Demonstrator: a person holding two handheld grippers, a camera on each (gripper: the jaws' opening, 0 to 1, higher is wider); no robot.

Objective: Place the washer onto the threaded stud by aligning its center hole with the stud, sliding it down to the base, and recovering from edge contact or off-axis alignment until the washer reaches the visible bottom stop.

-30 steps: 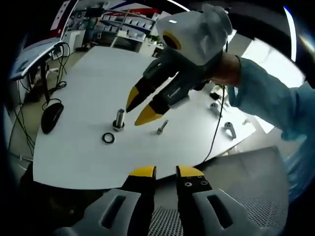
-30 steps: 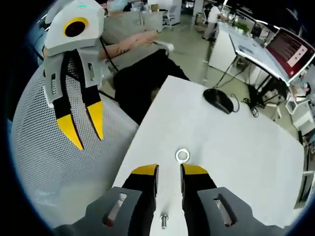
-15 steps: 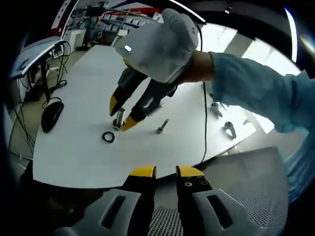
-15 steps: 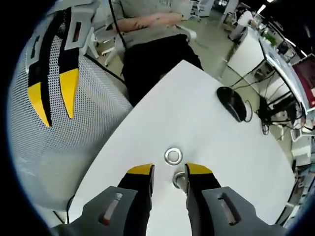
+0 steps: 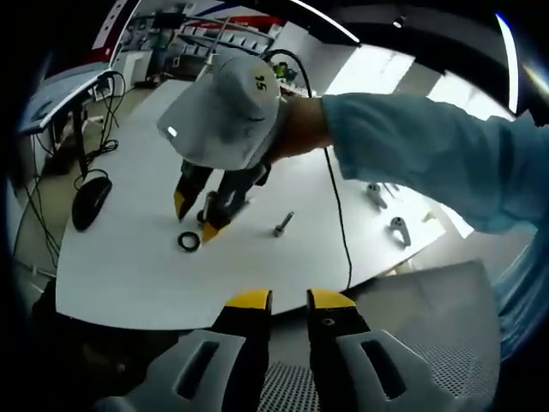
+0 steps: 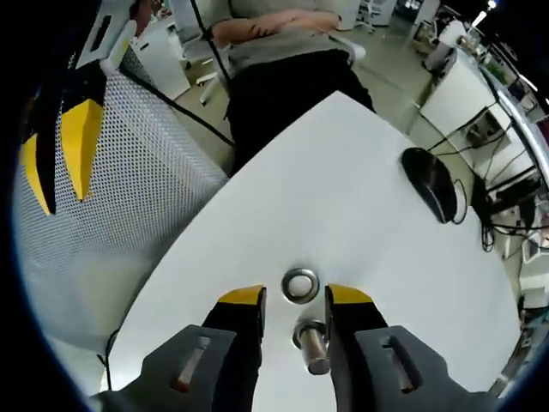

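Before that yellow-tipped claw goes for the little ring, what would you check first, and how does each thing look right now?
1. Washer lying flat on the table, free: ok.
2. Right gripper open: ok.
3. Right gripper over the washer: not ok; the threaded stud stands between its jaws, the washer just ahead.
4. Stud upright: ok.
5. Loose bolt apart from the washer: ok.
6. Left gripper back off the table edge: ok.
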